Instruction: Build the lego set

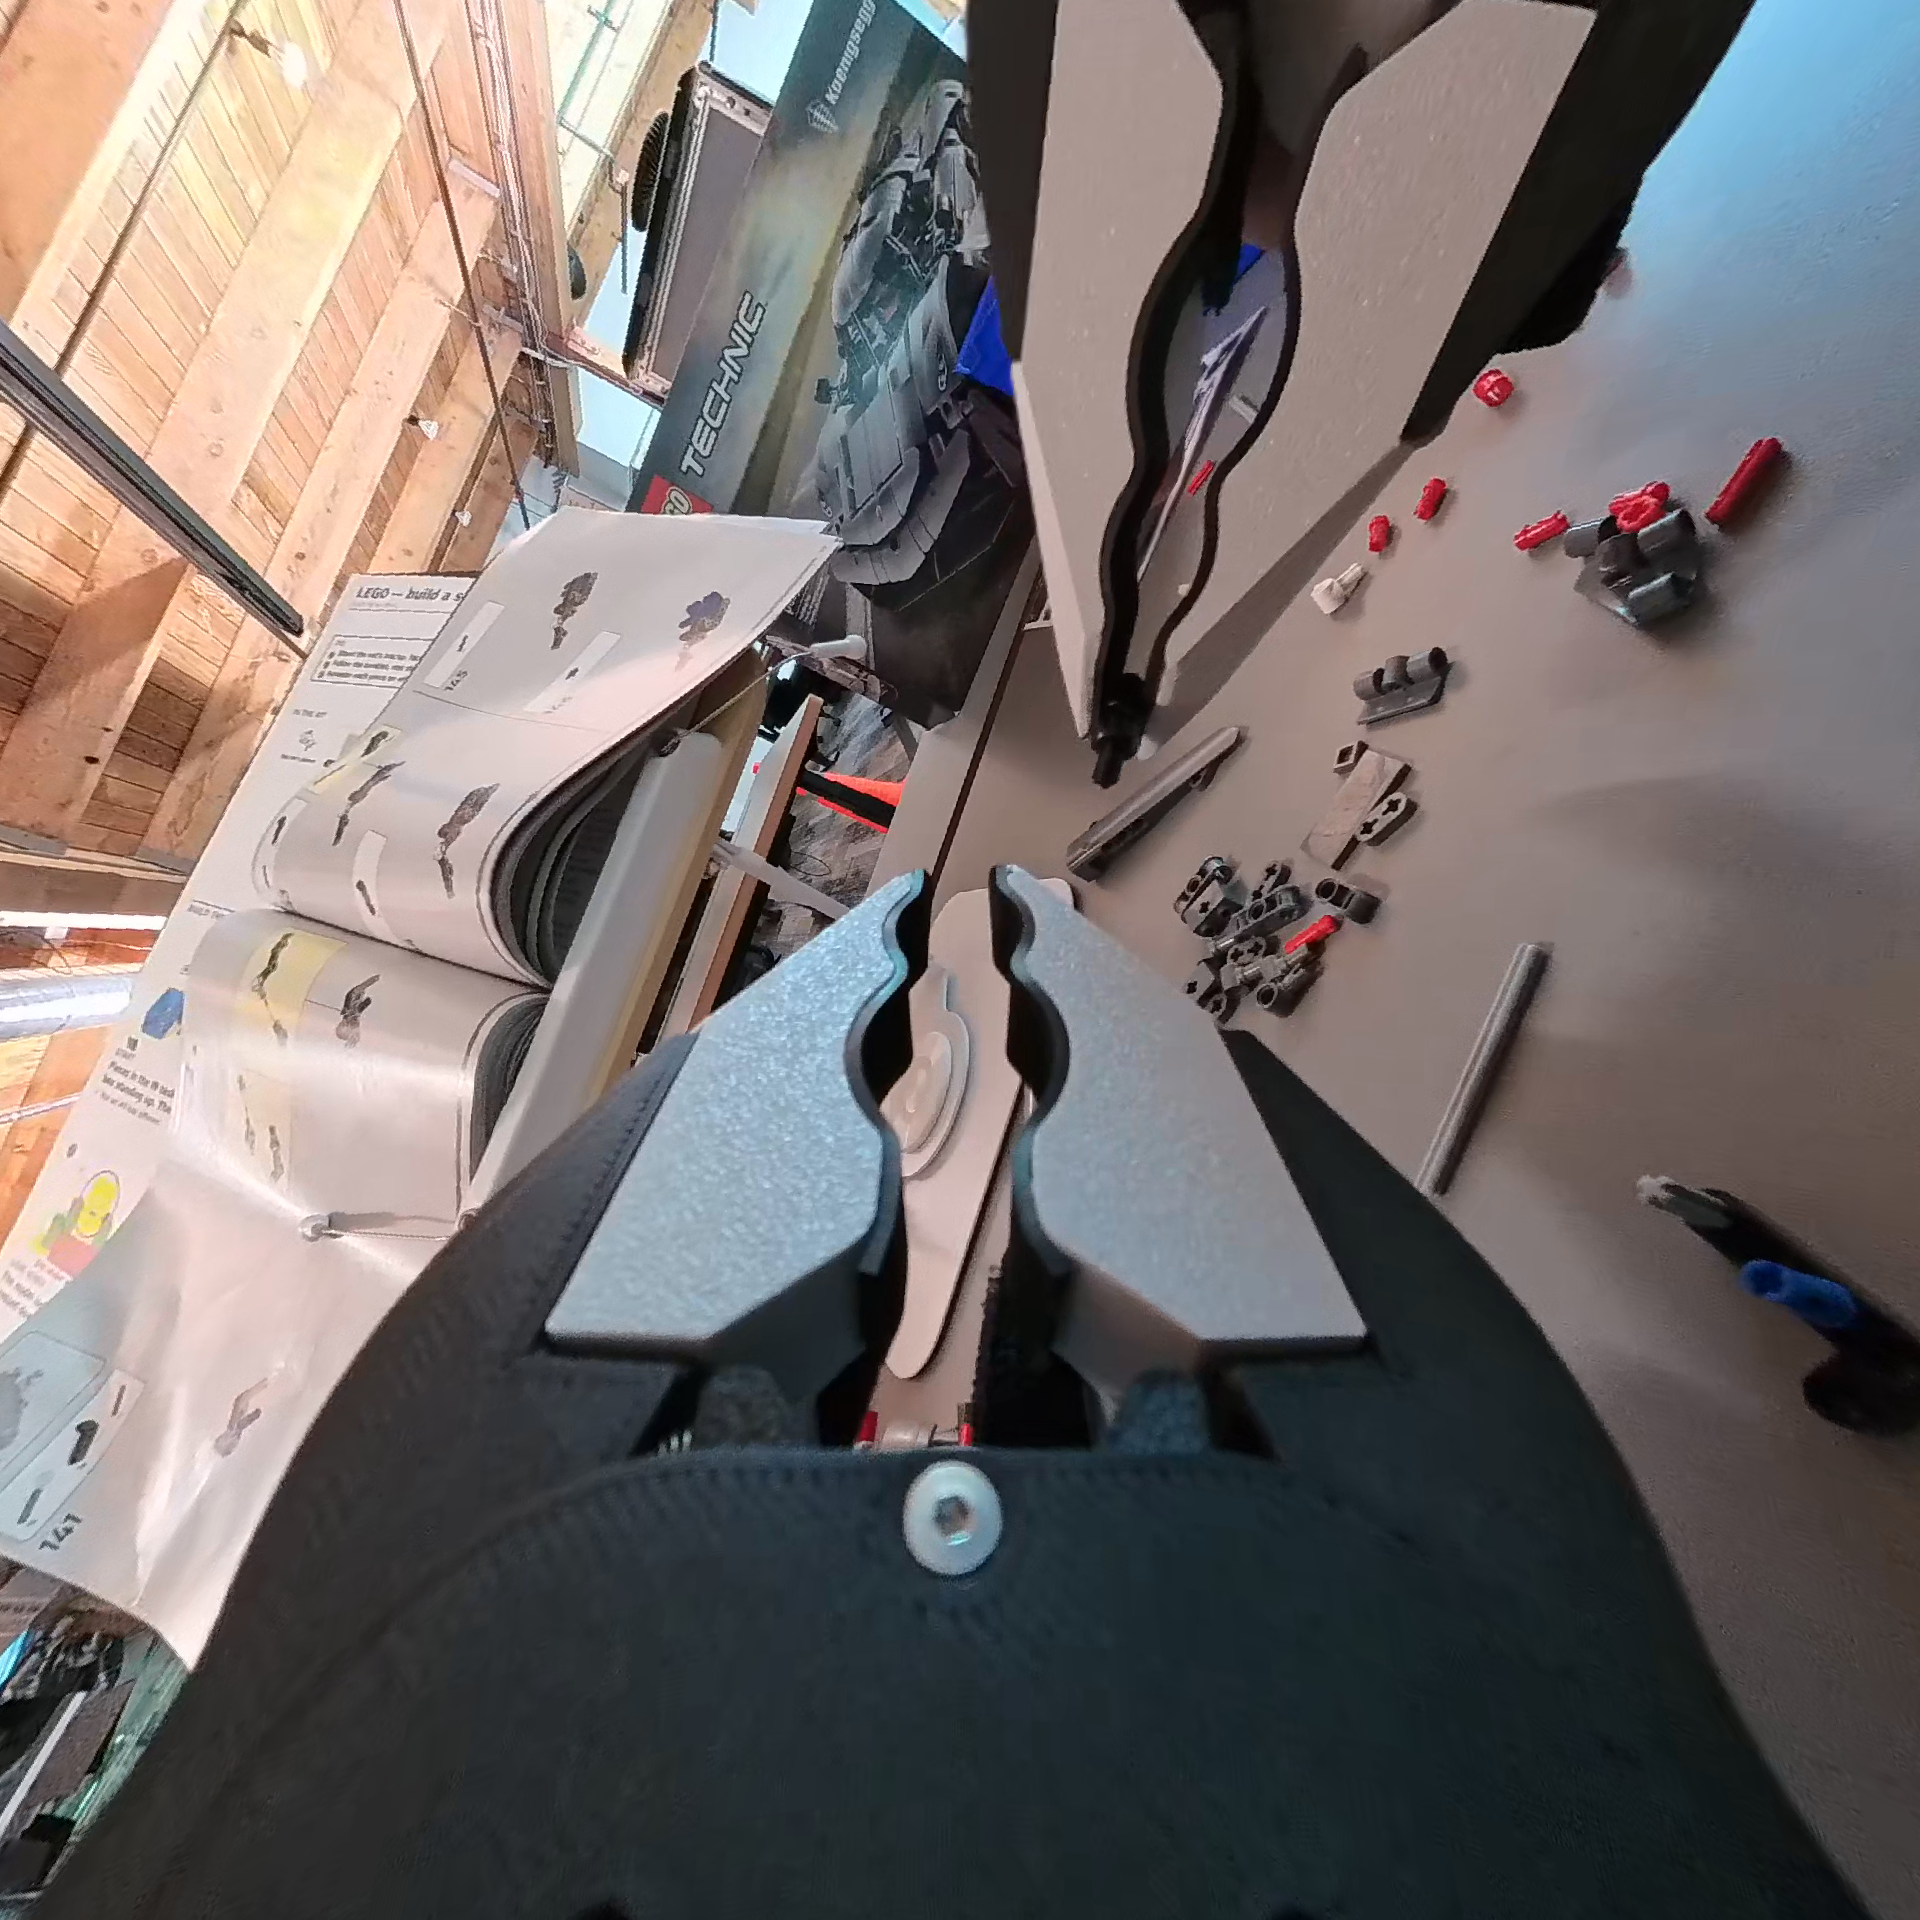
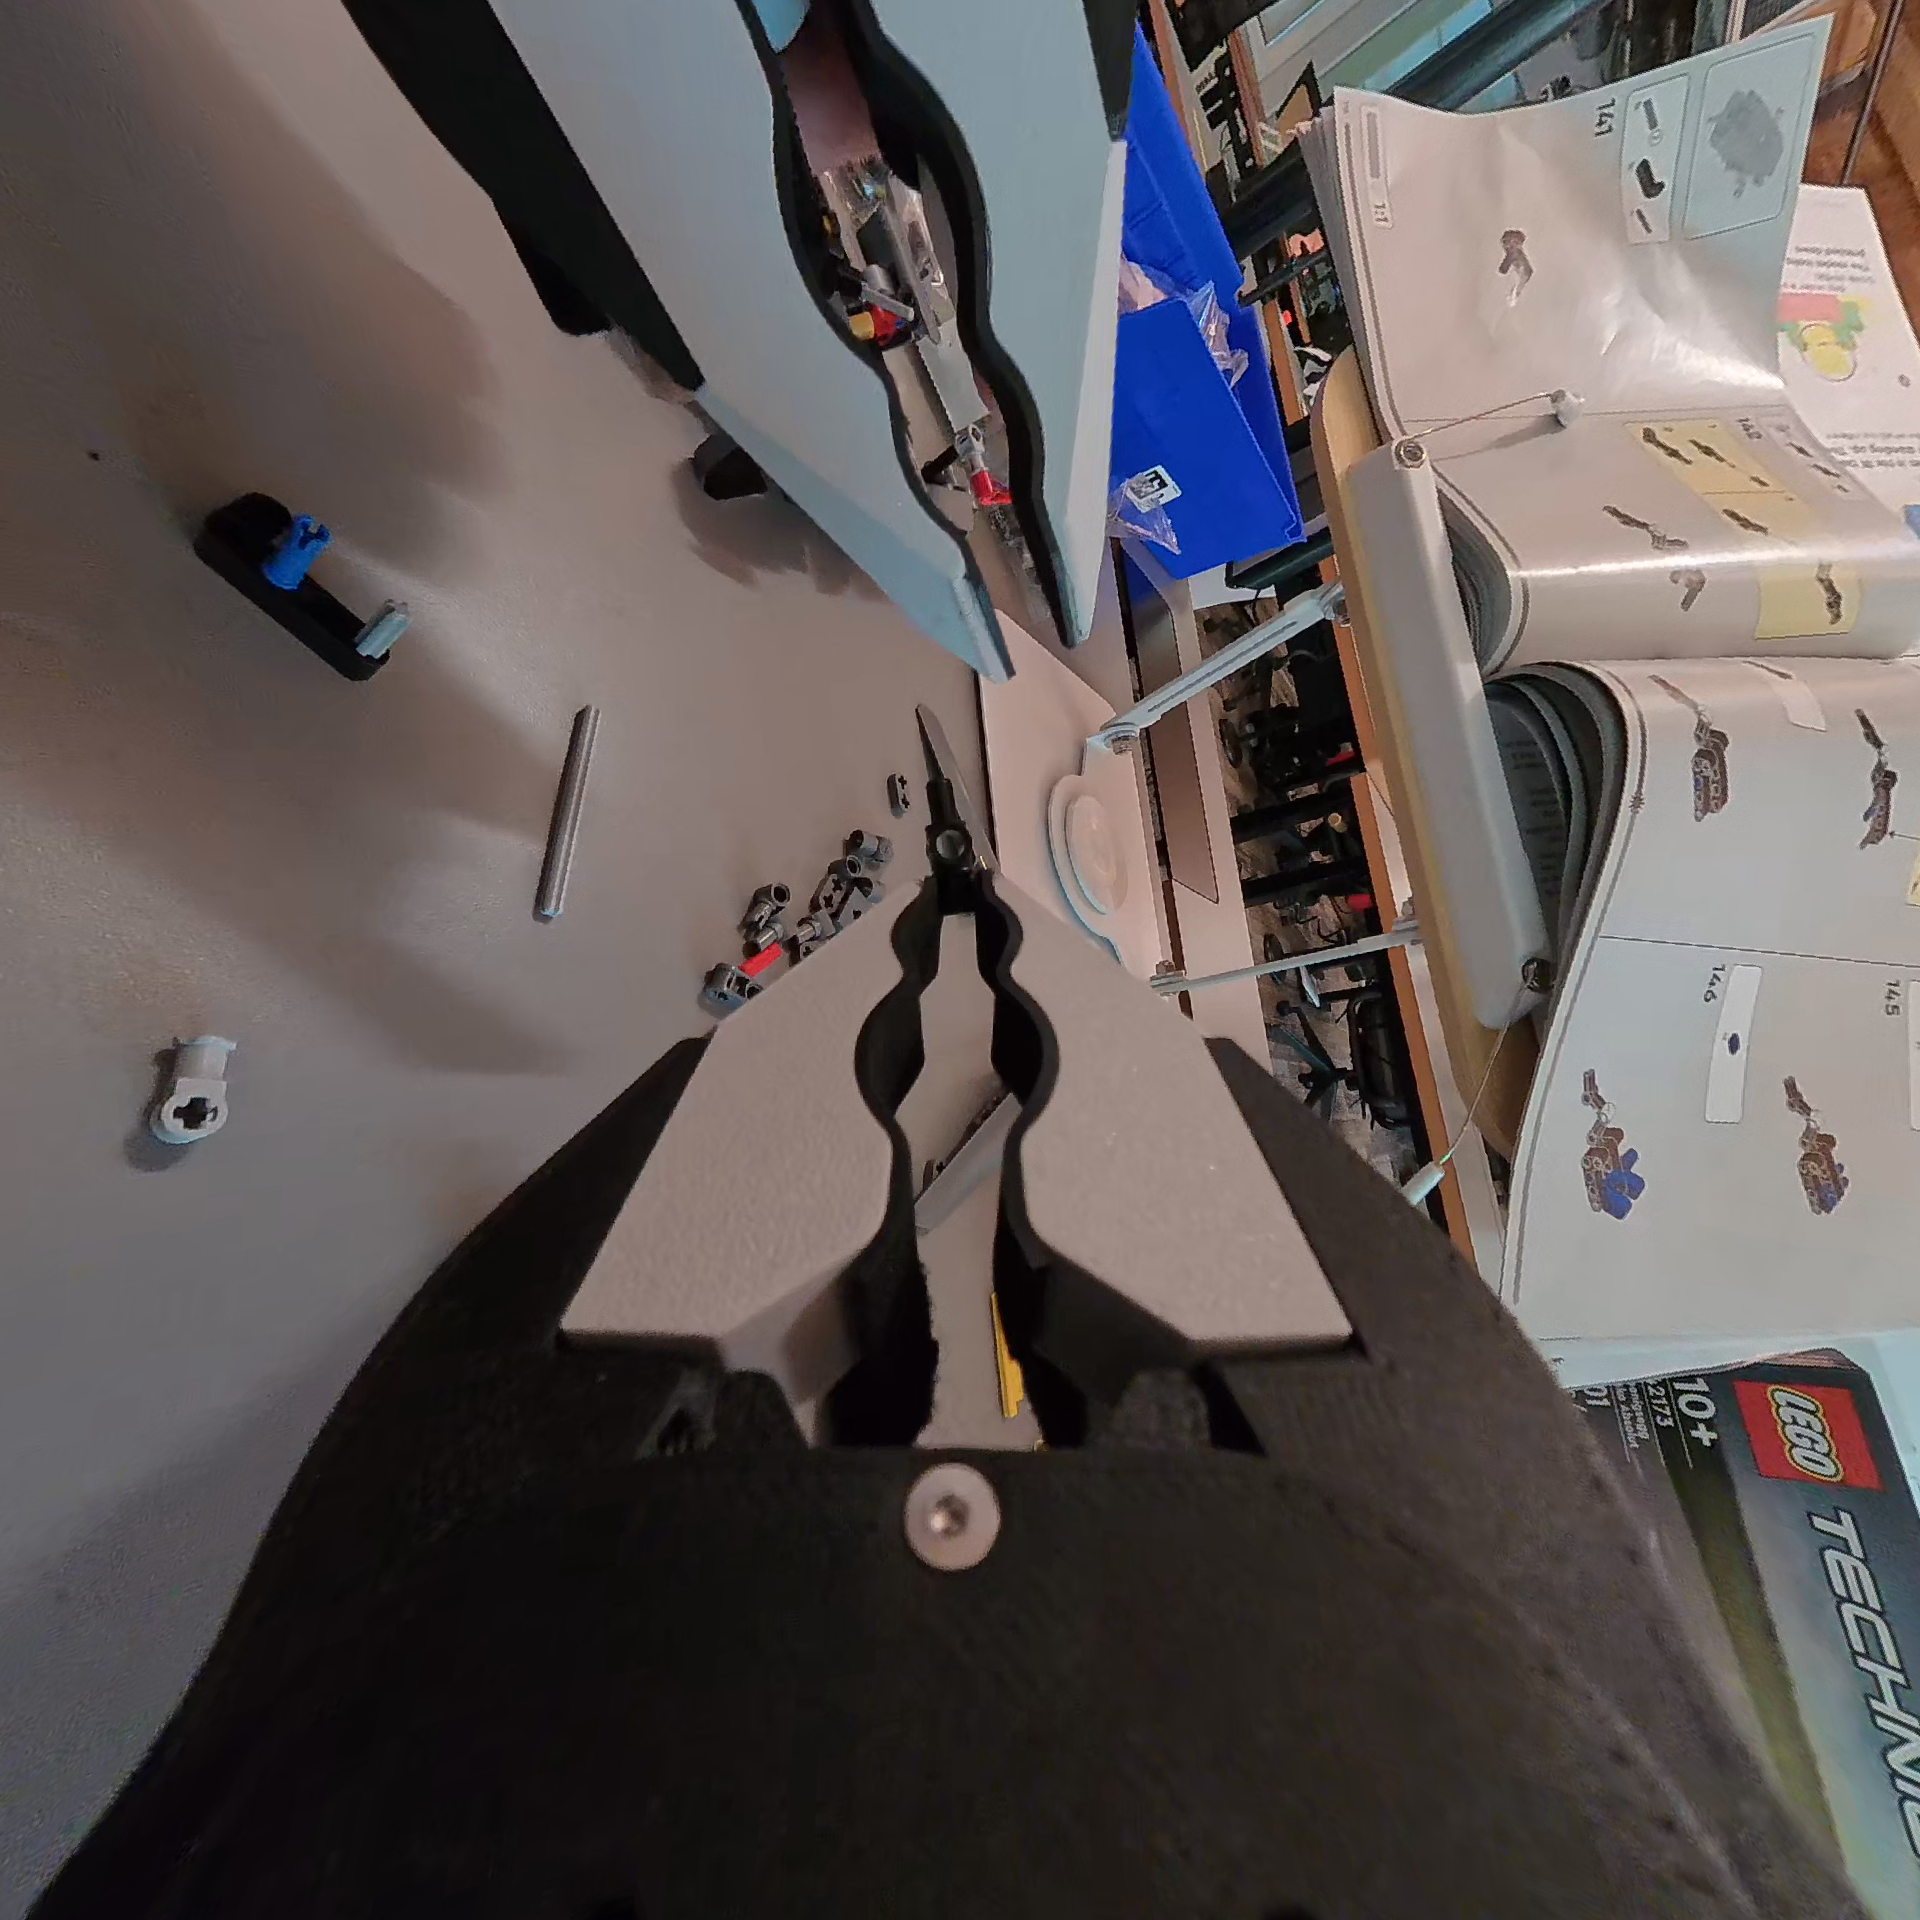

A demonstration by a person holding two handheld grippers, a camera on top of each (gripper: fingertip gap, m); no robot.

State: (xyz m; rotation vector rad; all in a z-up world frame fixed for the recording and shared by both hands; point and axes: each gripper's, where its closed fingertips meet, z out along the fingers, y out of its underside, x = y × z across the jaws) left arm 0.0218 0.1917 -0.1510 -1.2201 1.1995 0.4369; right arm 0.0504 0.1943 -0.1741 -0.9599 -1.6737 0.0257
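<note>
My right gripper [image 2: 951, 899] is shut on a small black connector piece [image 2: 948, 844], which sticks out past its fingertips. In the left wrist view the right gripper [image 1: 1122, 717] hangs tip-down, with the black piece [image 1: 1110, 746] just above a long dark grey beam [image 1: 1153, 800] on the table. My left gripper [image 1: 958, 888] is slightly open with nothing between its pads. It hovers over the table's edge above a white round fitting [image 1: 935, 1049]. The right wrist view shows the left gripper [image 2: 1034, 649] with bare fingertips too. A pile of dark grey connectors [image 2: 821, 904] lies just left of the right gripper.
On the grey table [image 1: 1662, 935] lie a grey axle [image 1: 1486, 1070], a black beam with a blue pin [image 2: 296, 582], red pins [image 1: 1434, 499], a grey and red assembly [image 1: 1642, 551] and a light grey connector [image 2: 192, 1091]. An open instruction book [image 2: 1714, 727], a set box [image 1: 831, 364] and a blue bin [image 2: 1184, 343] stand beyond the edge. My hands' fingertips stand some 4 cm from each other.
</note>
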